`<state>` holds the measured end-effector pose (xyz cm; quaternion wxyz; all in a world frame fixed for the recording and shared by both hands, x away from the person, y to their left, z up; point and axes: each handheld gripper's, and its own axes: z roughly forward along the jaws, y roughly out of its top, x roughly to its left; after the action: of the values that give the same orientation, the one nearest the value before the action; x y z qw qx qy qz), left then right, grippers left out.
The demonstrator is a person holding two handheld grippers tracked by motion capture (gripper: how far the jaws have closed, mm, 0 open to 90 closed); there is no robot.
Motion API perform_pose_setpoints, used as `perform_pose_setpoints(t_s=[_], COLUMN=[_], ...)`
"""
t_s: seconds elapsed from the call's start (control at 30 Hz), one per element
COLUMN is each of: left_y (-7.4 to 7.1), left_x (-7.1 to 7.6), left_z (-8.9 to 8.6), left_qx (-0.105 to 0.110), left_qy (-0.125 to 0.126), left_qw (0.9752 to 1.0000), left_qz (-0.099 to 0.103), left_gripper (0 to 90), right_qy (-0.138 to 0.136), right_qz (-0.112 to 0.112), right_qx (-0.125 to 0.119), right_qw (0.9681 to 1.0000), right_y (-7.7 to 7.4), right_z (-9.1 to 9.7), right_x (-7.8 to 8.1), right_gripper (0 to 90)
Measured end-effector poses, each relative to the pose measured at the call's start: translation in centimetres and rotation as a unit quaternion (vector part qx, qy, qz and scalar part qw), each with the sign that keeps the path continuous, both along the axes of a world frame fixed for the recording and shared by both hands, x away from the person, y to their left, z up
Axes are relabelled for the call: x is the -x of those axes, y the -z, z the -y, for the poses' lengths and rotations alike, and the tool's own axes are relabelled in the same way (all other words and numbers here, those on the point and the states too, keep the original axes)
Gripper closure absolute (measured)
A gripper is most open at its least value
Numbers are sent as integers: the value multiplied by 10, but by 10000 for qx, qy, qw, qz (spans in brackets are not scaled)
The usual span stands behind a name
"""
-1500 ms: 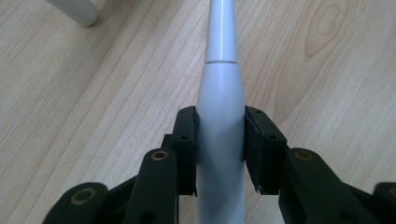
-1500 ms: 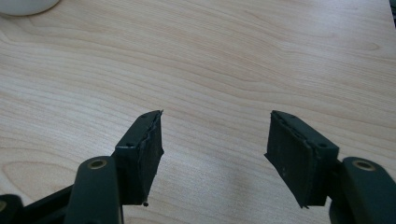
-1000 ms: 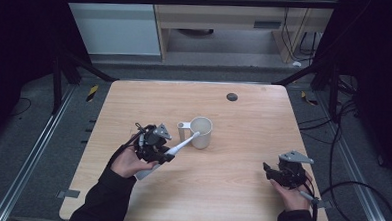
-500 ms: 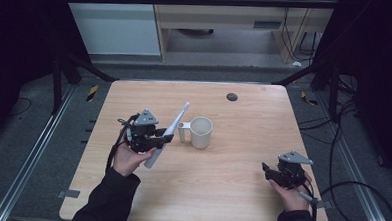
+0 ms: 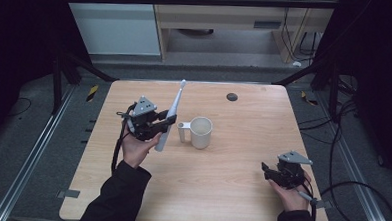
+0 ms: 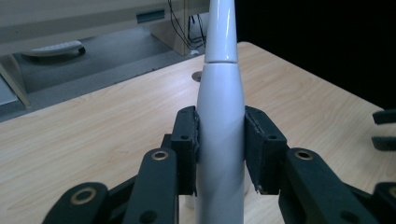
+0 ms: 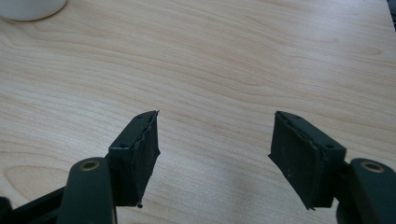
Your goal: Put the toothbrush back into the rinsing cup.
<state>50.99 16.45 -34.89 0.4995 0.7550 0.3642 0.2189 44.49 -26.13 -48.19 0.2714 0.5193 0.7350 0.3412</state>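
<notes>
A white electric toothbrush point(image 5: 170, 115) is held above the table's left half, its head tilted up and away. My left gripper point(image 5: 164, 123) is shut on its handle. In the left gripper view both pads press the white toothbrush body point(image 6: 220, 140). A cream mug point(image 5: 200, 132) stands mid-table just right of the toothbrush, handle to the left. My right gripper point(image 5: 268, 173) rests near the table's front right corner. Its jaws have just been opening, and in the right gripper view only bare wood lies between the right gripper's point(image 7: 215, 156) pads.
A small dark round hole point(image 5: 231, 97) marks the wooden tabletop point(image 5: 220, 191) at the far side. The mug's base point(image 7: 30, 8) shows at the top left of the right gripper view. Dark floor, rails and cables surround the table.
The left hand has lifted the toothbrush up and to the left, away from the mug, and tipped it more upright. The right gripper's jaws have spread while the hand stayed put.
</notes>
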Motion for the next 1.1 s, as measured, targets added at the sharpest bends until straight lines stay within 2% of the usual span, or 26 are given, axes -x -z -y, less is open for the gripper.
perform_pose_setpoints(t_s=[0.27, 0.3, 0.5, 0.93, 1.1], left_y=[-4, -5, -6, -1, 2], left_x=[-10, -12, -21, -42, -49], left_z=[12, 16, 30, 55, 65], left_qx=[277, 366, 480, 820, 848], left_qy=[-116, -116, -121, -127, -116], left_qw=[9994, 9990, 9982, 9956, 9953], left_qz=[189, 229, 341, 435, 447], left_gripper=[664, 664, 664, 664, 664], right_qy=[-9, -5, -22, -48, -64], right_qz=[8, 7, 27, 18, 4], right_qx=[8, 4, 15, -2, 2], right_qw=[10000, 10000, 10000, 10000, 10000], right_y=[1, 1, 2, 5, 6], right_z=[-1, -1, -1, -1, -1], right_x=[-1, -1, -1, -3, -3], right_gripper=[319, 319, 317, 310, 308])
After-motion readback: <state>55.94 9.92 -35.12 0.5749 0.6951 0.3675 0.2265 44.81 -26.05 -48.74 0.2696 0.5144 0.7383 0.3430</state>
